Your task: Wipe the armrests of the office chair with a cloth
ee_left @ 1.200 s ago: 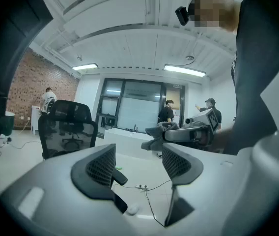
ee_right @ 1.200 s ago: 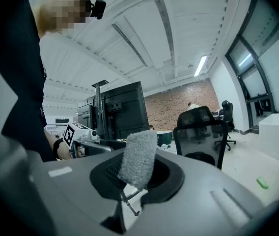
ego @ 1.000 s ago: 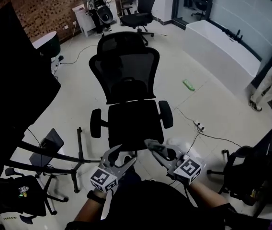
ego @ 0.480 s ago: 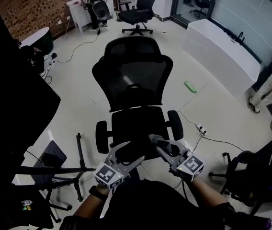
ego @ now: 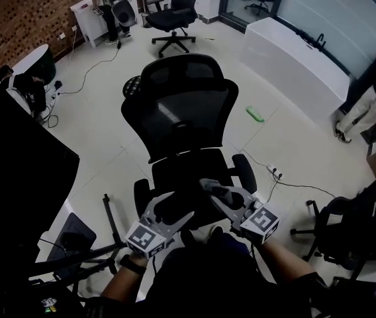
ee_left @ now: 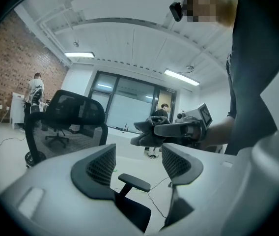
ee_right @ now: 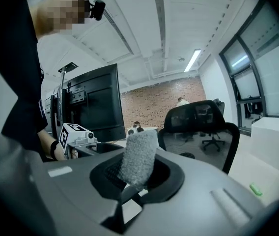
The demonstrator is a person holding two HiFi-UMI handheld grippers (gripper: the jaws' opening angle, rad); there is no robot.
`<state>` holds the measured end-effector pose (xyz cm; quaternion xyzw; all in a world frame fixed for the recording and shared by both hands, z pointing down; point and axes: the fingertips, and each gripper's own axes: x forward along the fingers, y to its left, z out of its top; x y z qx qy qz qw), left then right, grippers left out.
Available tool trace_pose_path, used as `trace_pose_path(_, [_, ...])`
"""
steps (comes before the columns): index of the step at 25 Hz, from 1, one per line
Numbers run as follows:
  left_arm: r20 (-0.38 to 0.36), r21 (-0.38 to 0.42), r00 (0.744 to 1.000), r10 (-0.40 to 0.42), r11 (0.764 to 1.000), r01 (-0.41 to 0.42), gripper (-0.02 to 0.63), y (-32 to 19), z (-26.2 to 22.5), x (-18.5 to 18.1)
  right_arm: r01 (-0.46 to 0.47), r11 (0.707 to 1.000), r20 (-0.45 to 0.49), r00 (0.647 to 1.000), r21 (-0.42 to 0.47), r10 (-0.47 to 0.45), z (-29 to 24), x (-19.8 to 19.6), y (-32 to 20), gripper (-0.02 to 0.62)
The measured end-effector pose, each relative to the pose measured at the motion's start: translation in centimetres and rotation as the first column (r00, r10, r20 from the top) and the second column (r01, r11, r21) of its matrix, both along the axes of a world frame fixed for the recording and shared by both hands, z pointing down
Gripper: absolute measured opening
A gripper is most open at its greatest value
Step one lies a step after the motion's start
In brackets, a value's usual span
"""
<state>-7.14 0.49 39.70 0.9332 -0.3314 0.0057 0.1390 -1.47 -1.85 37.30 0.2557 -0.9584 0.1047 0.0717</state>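
Grippers sit nearest, just this side of the chair (ego: 181,111). The left gripper (ego: 171,212) has its jaws well apart with nothing between them; through the gap its own view shows only an armrest pad (ee_left: 134,182) lower down. The right gripper (ego: 216,194) is clamped on the cloth (ee_right: 138,157), a grey, nubbly strip that stands up out of the jaws. It hangs over the near edge of the seat (ego: 185,167), between the two armrests and touching neither, so no wiping has started, I'd say.

Risks as I see them: the jaws pinch only the bottom of the cloth, so dragging it hard along a pad could pull it free. The chair looks like a rolling, swivelling sort, and with the left gripper holding nothing, a push on one arm may turn it away.

Both pads, left armrest (ego: 141,194) and right armrest (ego: 244,171), are black, oblong and round-ended. Behind them the backrest is dark mesh in a curved frame. Farther off, the floor (ego: 102,131) is pale glossy tile, with a cable (ego: 287,185) trailing to the right.
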Motion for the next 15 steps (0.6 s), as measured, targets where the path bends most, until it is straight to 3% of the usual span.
trace_pose_path(10, [-0.004,-0.049,1.000,-0.006,0.999,0.006,0.318,-2.3,1.6,-0.4,-0.001,1.000,-0.020,1.000,-0.029,0.000,1.9,0.1,-2.8,0.034])
trace_pose_path(15, [0.036,-0.092,0.999,0.001,0.996,0.002,0.313,-3.5,4.0,0.4,0.000,0.998,-0.022,1.000,-0.067,-0.002,3.7,0.9,-4.9,0.034])
